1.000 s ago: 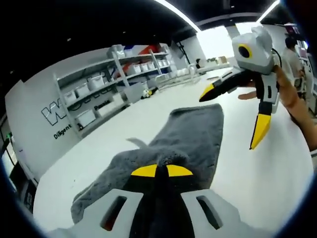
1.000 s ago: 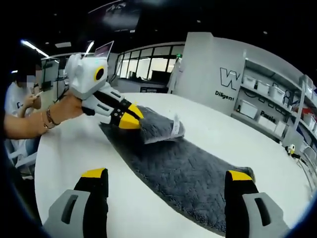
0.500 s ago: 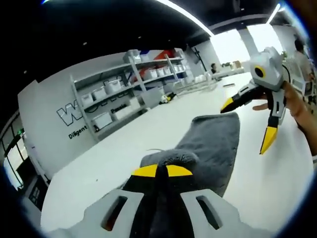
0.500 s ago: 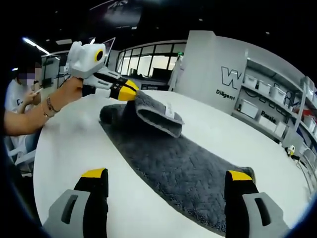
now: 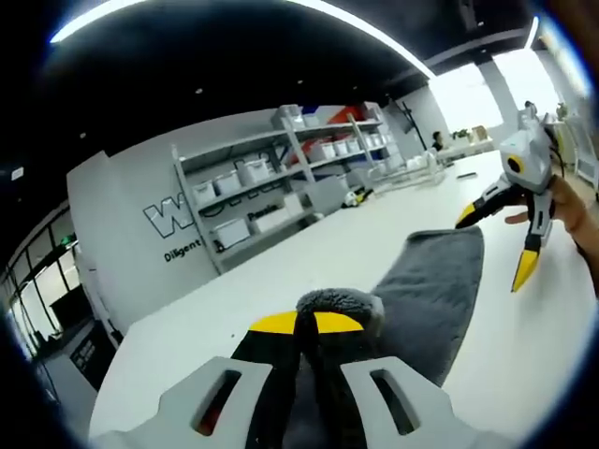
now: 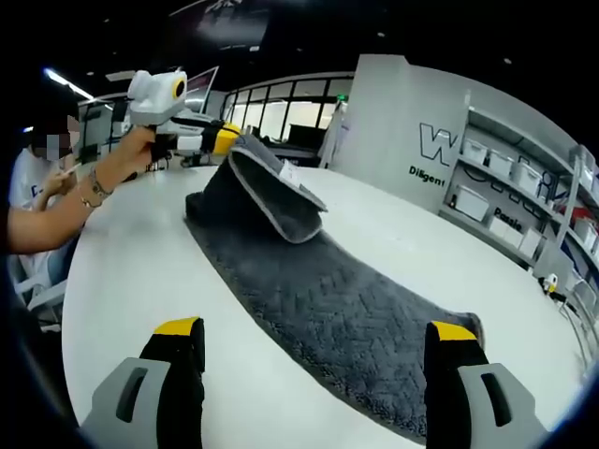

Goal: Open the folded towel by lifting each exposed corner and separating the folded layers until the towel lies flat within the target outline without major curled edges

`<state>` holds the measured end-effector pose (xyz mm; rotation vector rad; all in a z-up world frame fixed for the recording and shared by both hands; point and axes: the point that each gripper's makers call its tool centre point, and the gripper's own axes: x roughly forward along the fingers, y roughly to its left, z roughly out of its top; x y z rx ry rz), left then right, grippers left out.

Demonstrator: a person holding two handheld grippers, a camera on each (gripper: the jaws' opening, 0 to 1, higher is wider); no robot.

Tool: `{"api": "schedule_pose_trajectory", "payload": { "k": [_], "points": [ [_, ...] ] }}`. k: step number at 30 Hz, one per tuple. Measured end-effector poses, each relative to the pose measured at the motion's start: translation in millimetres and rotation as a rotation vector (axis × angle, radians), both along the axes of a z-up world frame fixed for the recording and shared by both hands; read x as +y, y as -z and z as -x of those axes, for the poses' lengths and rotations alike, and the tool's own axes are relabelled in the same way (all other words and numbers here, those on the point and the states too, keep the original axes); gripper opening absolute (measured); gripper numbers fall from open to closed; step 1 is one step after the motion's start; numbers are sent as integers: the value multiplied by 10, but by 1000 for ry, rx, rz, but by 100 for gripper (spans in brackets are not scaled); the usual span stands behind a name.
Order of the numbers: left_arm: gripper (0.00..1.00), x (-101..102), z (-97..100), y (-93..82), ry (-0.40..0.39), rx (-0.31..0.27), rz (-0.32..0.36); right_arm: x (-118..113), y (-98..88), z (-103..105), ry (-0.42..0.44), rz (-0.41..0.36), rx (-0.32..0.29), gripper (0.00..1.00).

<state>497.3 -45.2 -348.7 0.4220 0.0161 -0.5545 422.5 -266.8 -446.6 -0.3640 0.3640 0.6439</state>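
While left gripper [image 5: 295, 323] clamps towel [image 6: 328, 309] corner aloft, probably peeling the layer; right gripper [image 6: 314, 341] agape, empty, above bench [image 6: 131, 271].

The towel [image 6: 328, 299] is thick grey cloth, matt and rough, with a woven zigzag pile; its raised fold looks fluffy at the edge; the counter [image 6: 131, 281] is smooth white, faintly sheened; the left claw [image 5: 306, 323] and right claw [image 6: 314, 339] look like matt grey plastic with yellow tips.

grey towel [image 6: 328, 309], white table [image 6: 122, 281], yellow-tipped claw [image 6: 314, 339]
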Motion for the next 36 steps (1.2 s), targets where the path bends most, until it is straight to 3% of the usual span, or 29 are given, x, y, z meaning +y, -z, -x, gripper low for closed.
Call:
{"api": "schedule_pose_trajectory", "payload": {
  "k": [8,15,36],
  "points": [
    [3,373,31,-117,-82,-50,21,3,13,1,-1,11,2,99],
    [3,842,37,-192,-181,-74,47,3,21,-13,-1,18,5,99],
    [3,1937,51,-2,-377,-46,107,-7,44,-42,1,44,9,99]
  ]
}}
